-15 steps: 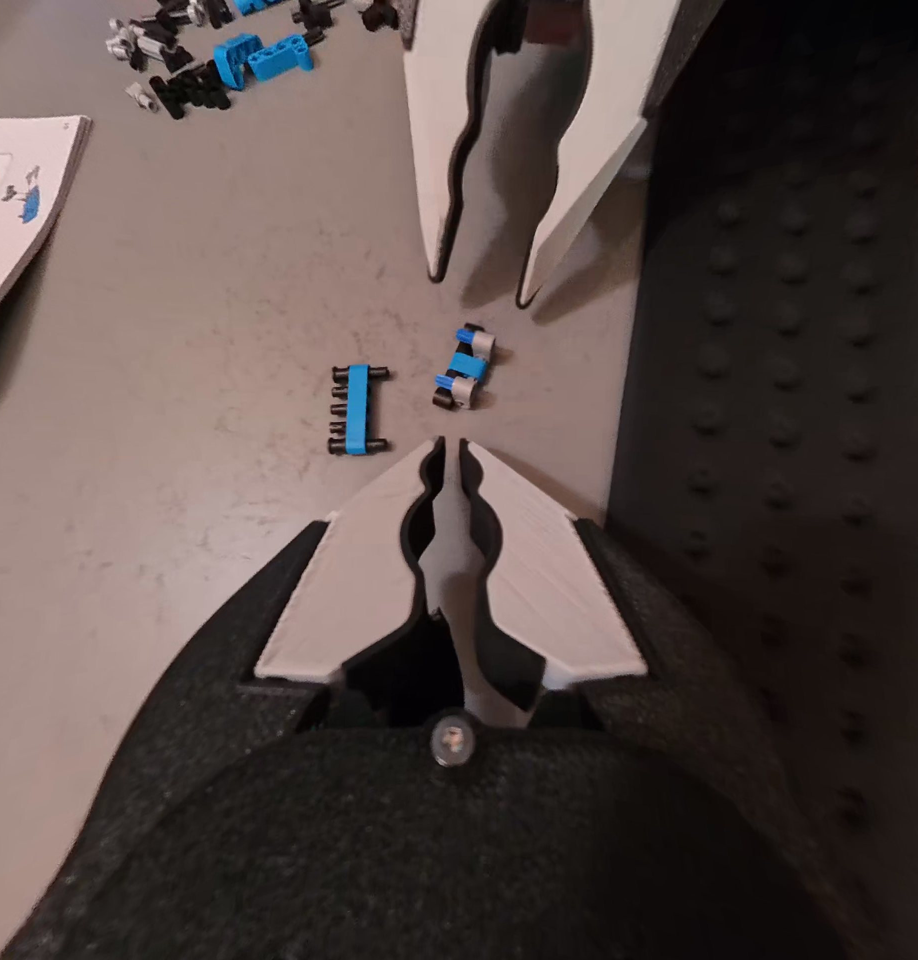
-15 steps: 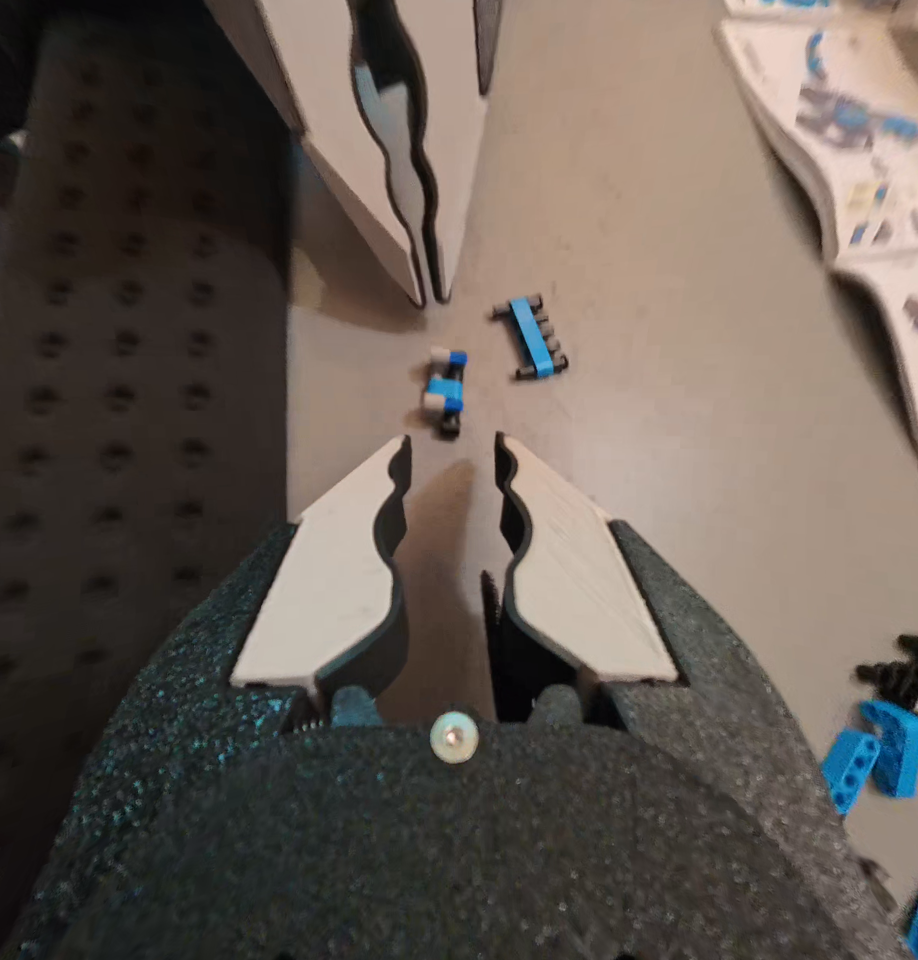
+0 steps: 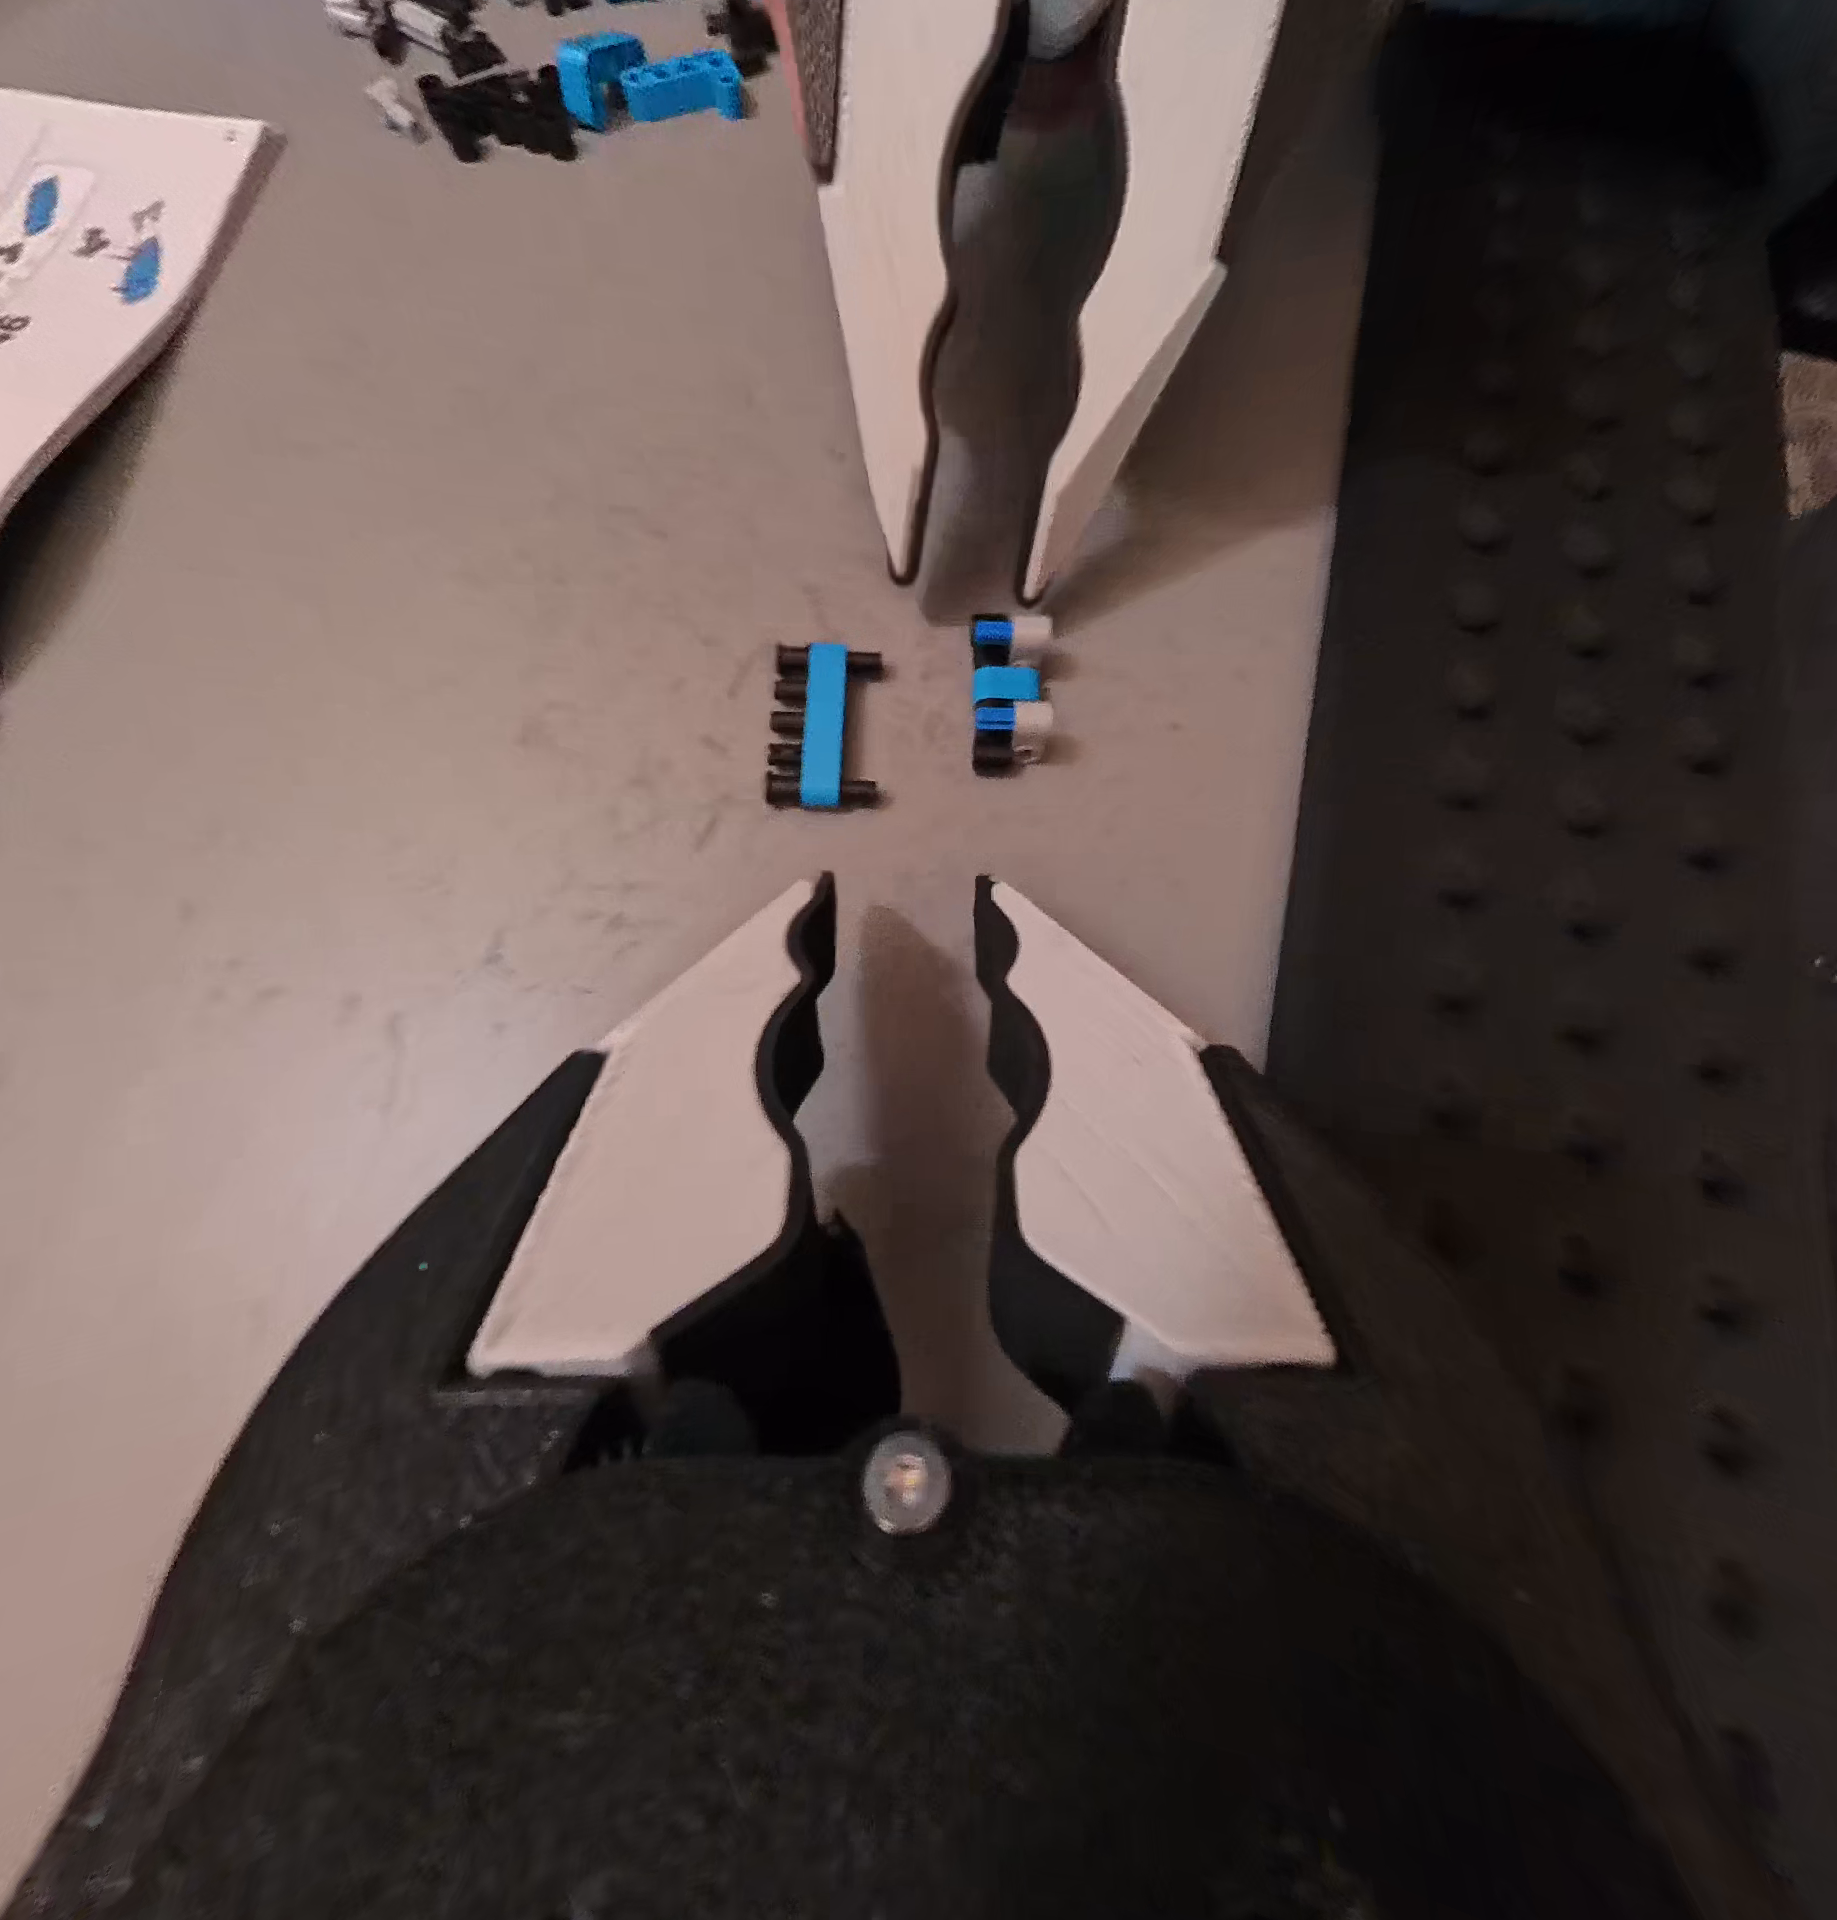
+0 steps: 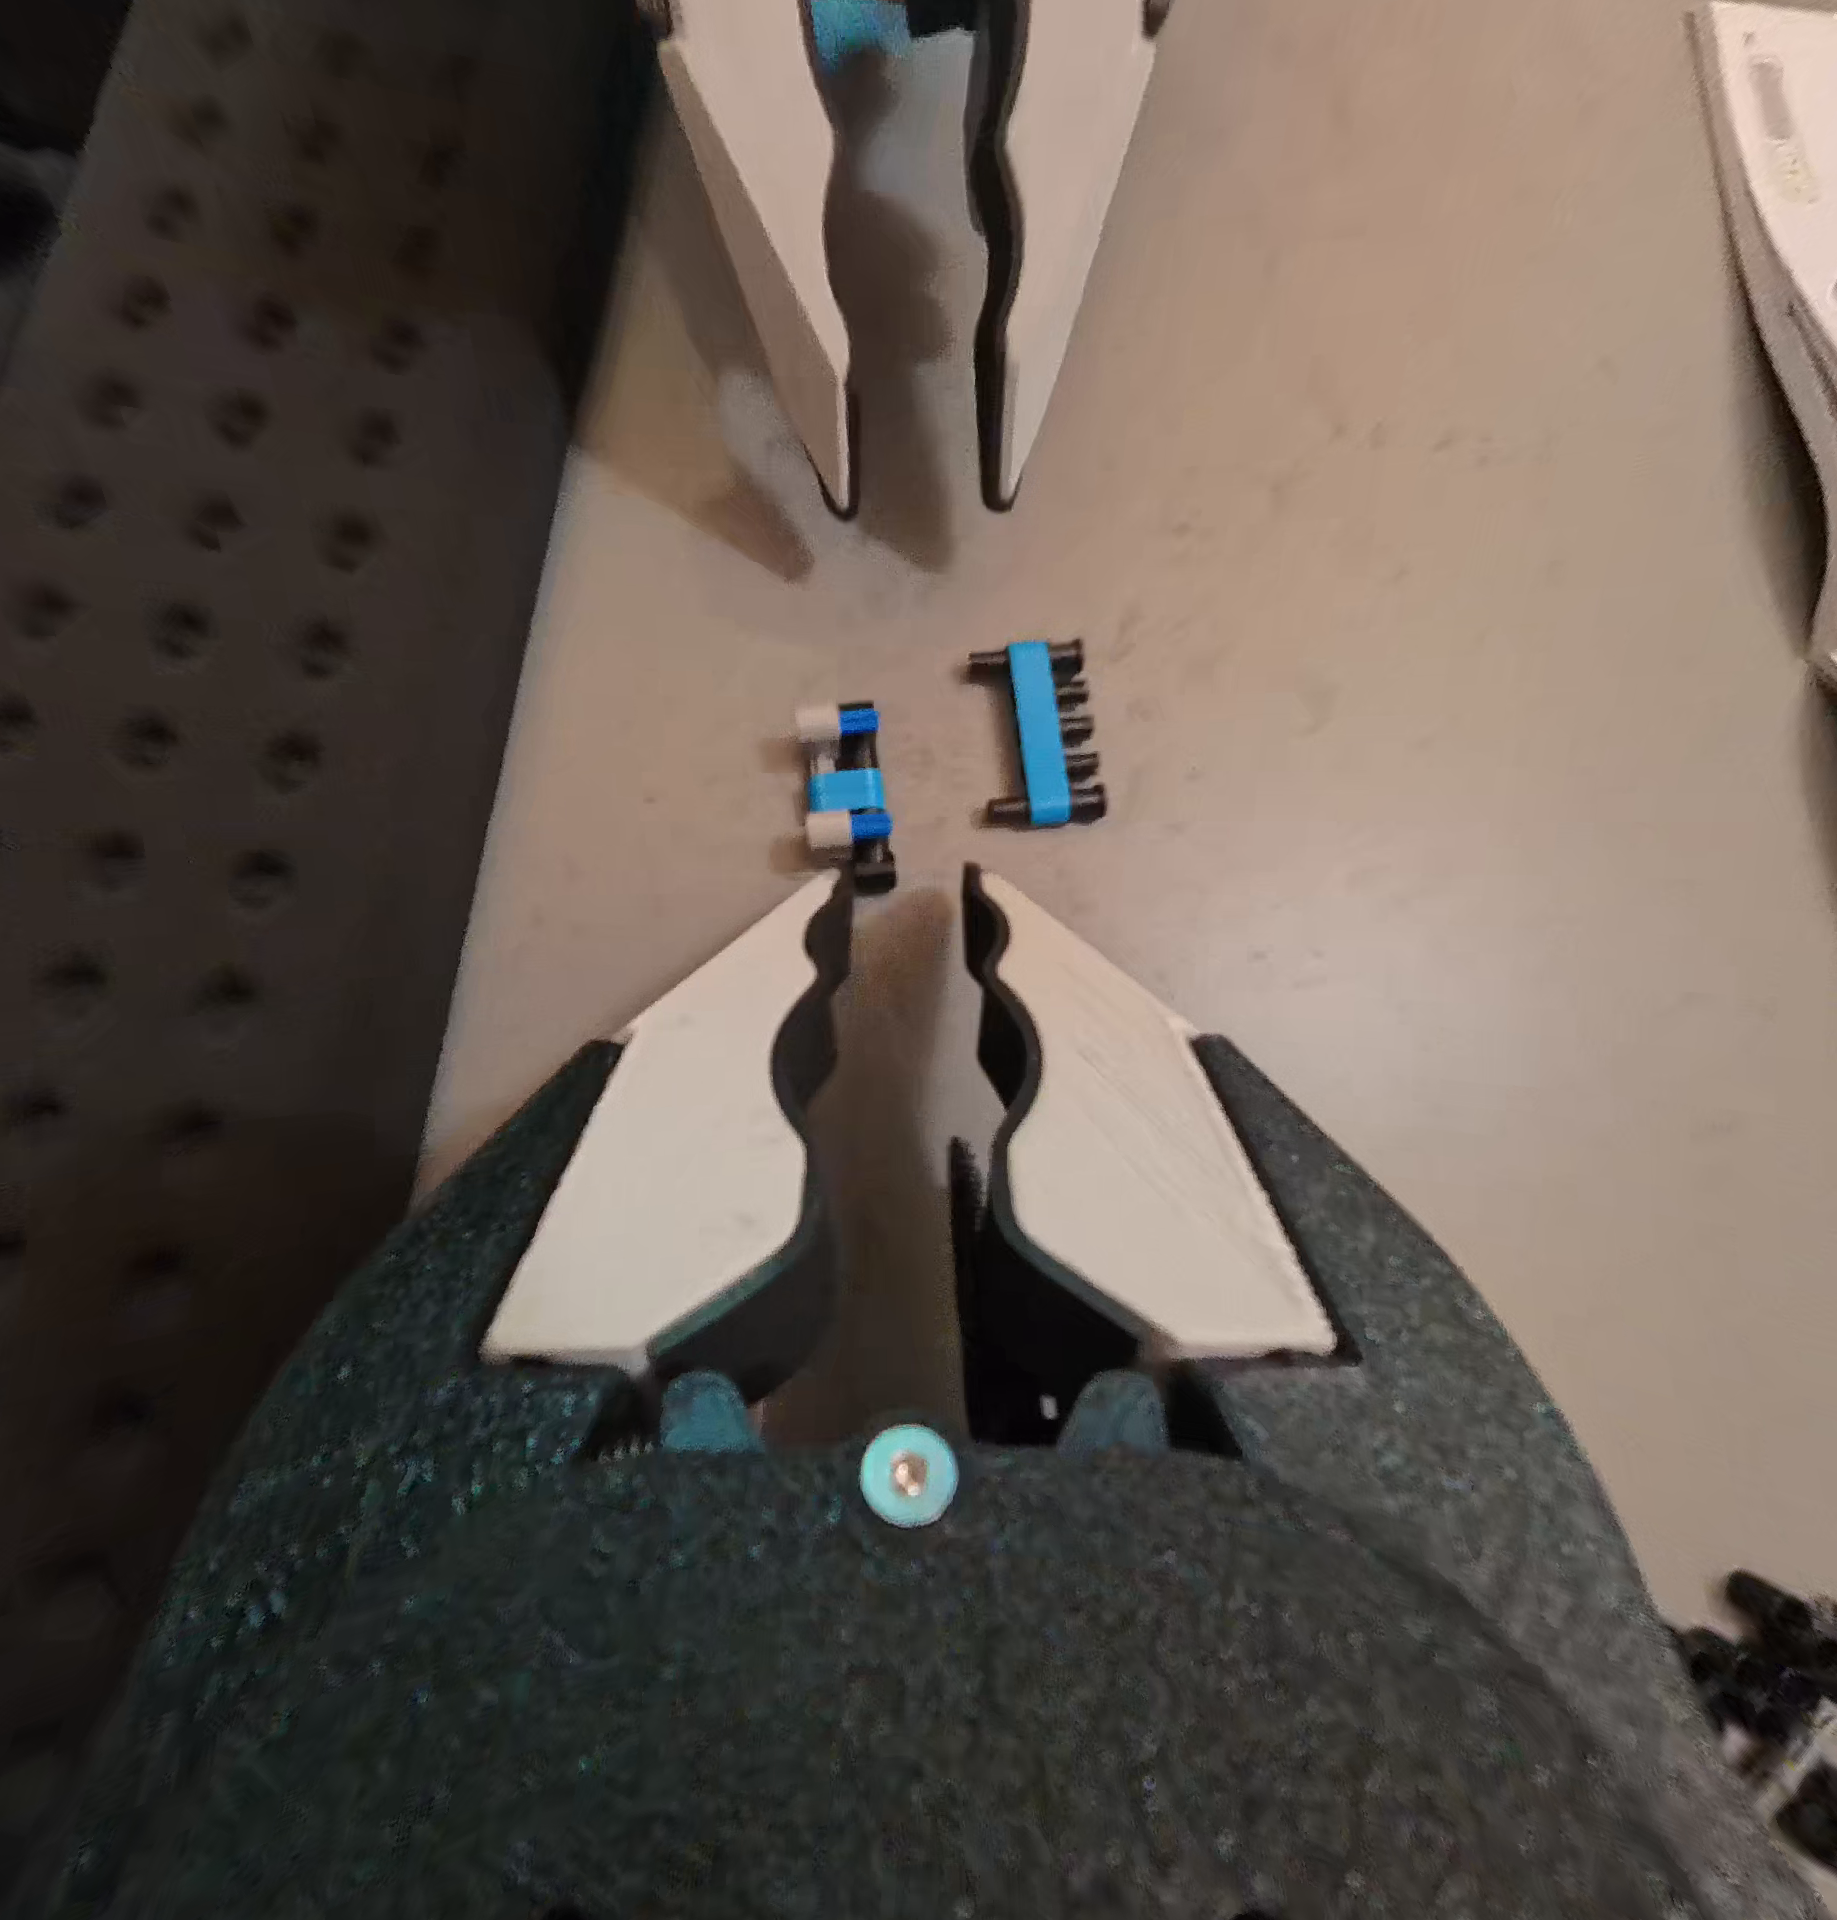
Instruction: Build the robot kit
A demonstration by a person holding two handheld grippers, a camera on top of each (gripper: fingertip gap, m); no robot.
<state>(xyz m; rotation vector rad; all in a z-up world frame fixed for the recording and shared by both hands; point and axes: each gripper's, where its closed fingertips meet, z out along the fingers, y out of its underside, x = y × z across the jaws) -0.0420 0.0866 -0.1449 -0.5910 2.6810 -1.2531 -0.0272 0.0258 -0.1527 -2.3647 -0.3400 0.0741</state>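
Both grippers faced each other over the grey table (image 3: 374, 727), jaws parted and empty: left gripper (image 3: 903, 883), right gripper (image 4: 909, 873). Between them lay a blue beam with black pins (image 3: 823, 724) and a small blue-grey pin assembly (image 4: 844, 795), the right gripper's fingertip just beside it.

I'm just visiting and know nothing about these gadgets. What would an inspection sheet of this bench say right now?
Surface: grey table, scuffed, bare near the middle.
Job's things: blue beam with black pins and a small blue, grey and black assembly lie side by side, apart, between the two grippers.
Clutter: pile of blue and black parts at the far edge; open instruction booklet to the side.
Grippers: left gripper open, empty, short of both pieces; right gripper open, empty, one fingertip right next to the small assembly; contact unclear.
Cables: nothing seen.
Surroundings: dark studded mat along the table's side.
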